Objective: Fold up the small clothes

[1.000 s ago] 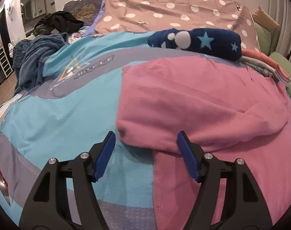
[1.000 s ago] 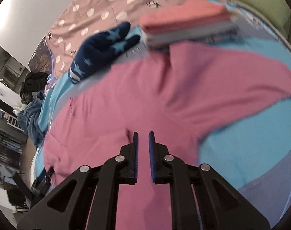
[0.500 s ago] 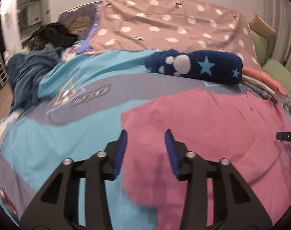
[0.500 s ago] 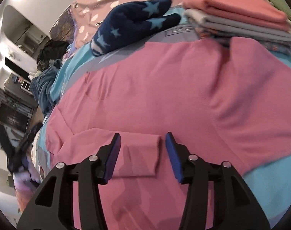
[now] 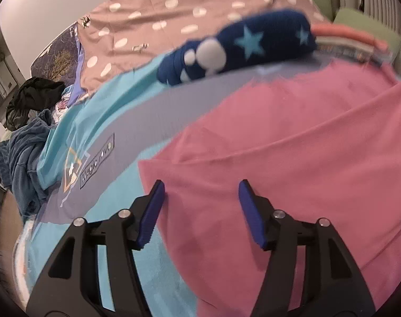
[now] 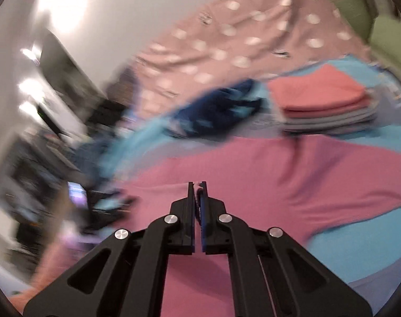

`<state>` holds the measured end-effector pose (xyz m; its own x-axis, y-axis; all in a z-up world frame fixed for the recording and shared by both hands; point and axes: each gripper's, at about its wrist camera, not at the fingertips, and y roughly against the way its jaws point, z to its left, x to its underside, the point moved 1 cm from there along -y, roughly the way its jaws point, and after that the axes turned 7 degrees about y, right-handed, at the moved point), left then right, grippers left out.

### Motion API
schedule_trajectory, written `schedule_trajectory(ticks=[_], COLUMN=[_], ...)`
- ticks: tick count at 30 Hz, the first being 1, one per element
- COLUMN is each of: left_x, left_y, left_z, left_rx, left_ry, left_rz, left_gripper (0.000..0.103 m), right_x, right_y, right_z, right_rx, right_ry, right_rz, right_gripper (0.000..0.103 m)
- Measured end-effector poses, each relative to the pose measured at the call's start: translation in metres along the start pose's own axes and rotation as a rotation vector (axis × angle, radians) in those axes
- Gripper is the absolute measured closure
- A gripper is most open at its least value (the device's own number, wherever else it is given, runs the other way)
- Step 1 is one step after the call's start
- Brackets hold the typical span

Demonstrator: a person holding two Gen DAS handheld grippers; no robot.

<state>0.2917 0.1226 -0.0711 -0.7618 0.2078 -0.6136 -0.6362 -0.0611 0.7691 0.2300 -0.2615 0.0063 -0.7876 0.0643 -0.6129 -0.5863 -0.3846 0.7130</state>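
A pink garment [image 5: 293, 158] lies spread on the blue and grey bedspread [image 5: 116, 163]. My left gripper [image 5: 200, 206] is open, its blue pads [image 5: 153, 211] straddling the garment's near left edge, with nothing held. In the right wrist view the same pink garment [image 6: 293, 179] fills the middle. My right gripper [image 6: 197, 198] is shut on a fold of the pink cloth, which shows between the tips. This view is blurred by motion.
A dark blue star-patterned item [image 5: 240, 47] lies beyond the garment. A stack of folded clothes [image 6: 322, 105] sits at the far right. A pink dotted pillow [image 5: 174, 21] is behind. Rumpled dark clothes [image 5: 23, 132] lie at the left.
My left gripper has opened wider at the garment's left edge. My right gripper has shut on a fold of the pink garment and is moving fast, as the view is blurred.
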Motion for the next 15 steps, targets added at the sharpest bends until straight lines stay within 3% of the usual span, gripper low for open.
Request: schedule_trajectory(ticks=[1,3,4,7,10,12,13,15], left_x=[0.001,0.001,0.001,0.002,0.004,0.005,0.006,0.009], left_y=[0.000,0.000,0.001,0.004,0.006,0.010,0.012,0.020], left_z=[0.000,0.000,0.000,-0.006,0.003,0.016,0.026,0.037], left_rx=[0.009,0.067,0.078,-0.013,-0.118,-0.133,-0.124,-0.112], left_ry=[0.001,0.025,0.035,-0.011,0.016,0.085,0.136,0.202], left_rz=[-0.013,-0.009,-0.007,-0.030,-0.059,-0.075,-0.086,-0.102], left_gripper=[0.048,0.074,0.078,0.095,0.099,0.099,0.099,0.098], right_x=[0.002,0.008,0.010,0.011,0.004,-0.005,-0.012,-0.021], right_y=[-0.014,-0.034,-0.041,-0.043,-0.029,-0.011,-0.008,-0.015], right_z=[-0.008,-0.019,-0.020,-0.022,-0.017,-0.014,-0.015,-0.026], right_rx=[0.026,0.058,0.075,0.063,-0.002,-0.073,-0.047,0.143], right_ry=[-0.028,-0.050,-0.043,-0.047,-0.058,-0.060,-0.062,-0.058], right_rz=[0.044,0.082,0.081,0.057,0.003,-0.060,-0.085,-0.094], right_gripper=[0.100,0.100,0.100,0.100,0.100,0.100,0.100,0.097])
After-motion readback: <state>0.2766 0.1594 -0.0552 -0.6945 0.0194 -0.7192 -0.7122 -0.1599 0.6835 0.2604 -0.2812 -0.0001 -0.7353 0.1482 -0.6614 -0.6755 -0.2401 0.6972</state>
